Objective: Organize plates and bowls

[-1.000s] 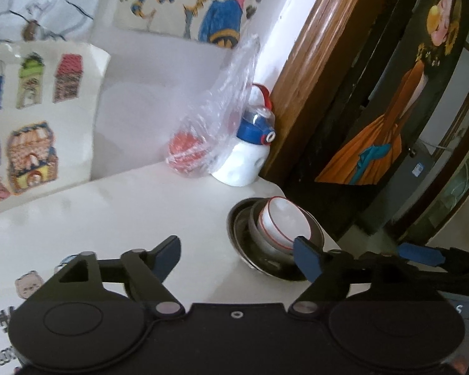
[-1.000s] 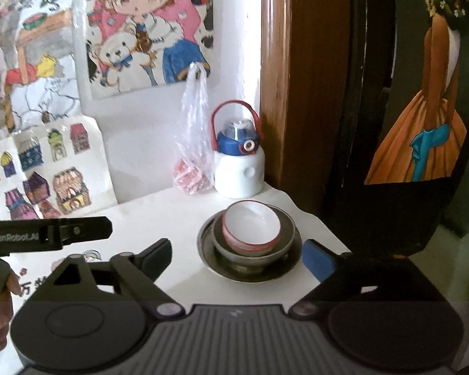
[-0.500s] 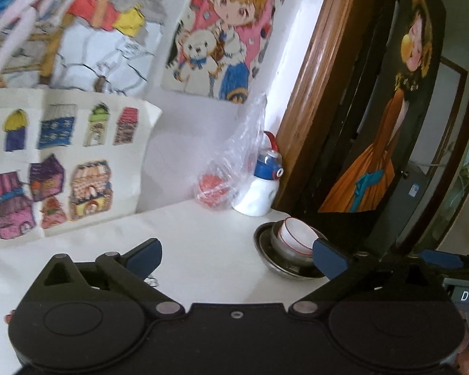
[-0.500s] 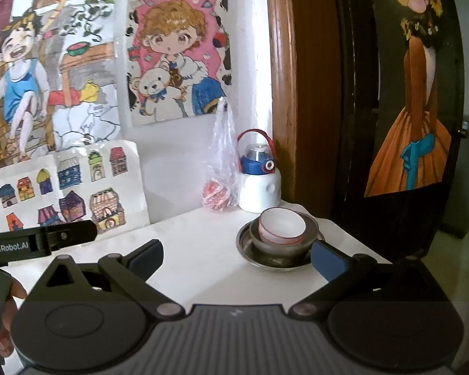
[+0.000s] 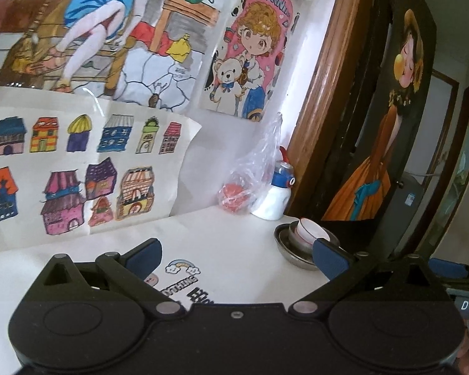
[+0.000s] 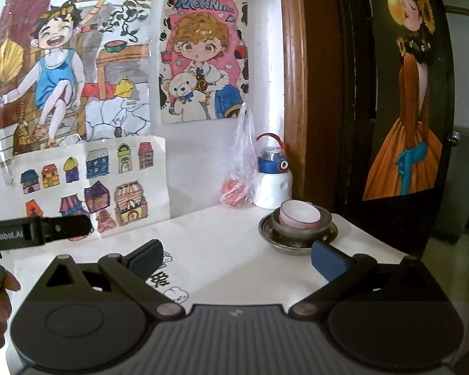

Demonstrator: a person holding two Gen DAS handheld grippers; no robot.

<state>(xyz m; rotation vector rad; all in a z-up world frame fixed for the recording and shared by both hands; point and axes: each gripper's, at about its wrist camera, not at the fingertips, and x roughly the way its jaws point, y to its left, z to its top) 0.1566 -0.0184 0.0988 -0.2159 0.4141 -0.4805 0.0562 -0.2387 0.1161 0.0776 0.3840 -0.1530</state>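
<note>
both grippers pulled back | left gripper [image 5: 236, 254], right gripper [image 6: 236, 254] spread | ceramic bowl [image 6: 299, 214] nested in steel

L gripper [image 5: 236, 257] & R gripper [image 6: 236, 257]: jaws wide, empty.

In the left wrist view, the left gripper's blue fingertip [image 5: 330, 259] hides the near rim of the metal plate [image 5: 289, 251]; the red-rimmed white bowl [image 5: 309, 232] shows only partly.

white bottle [image 6: 272, 187] (blue lid), plastic bag [image 6: 243, 168]
</note>
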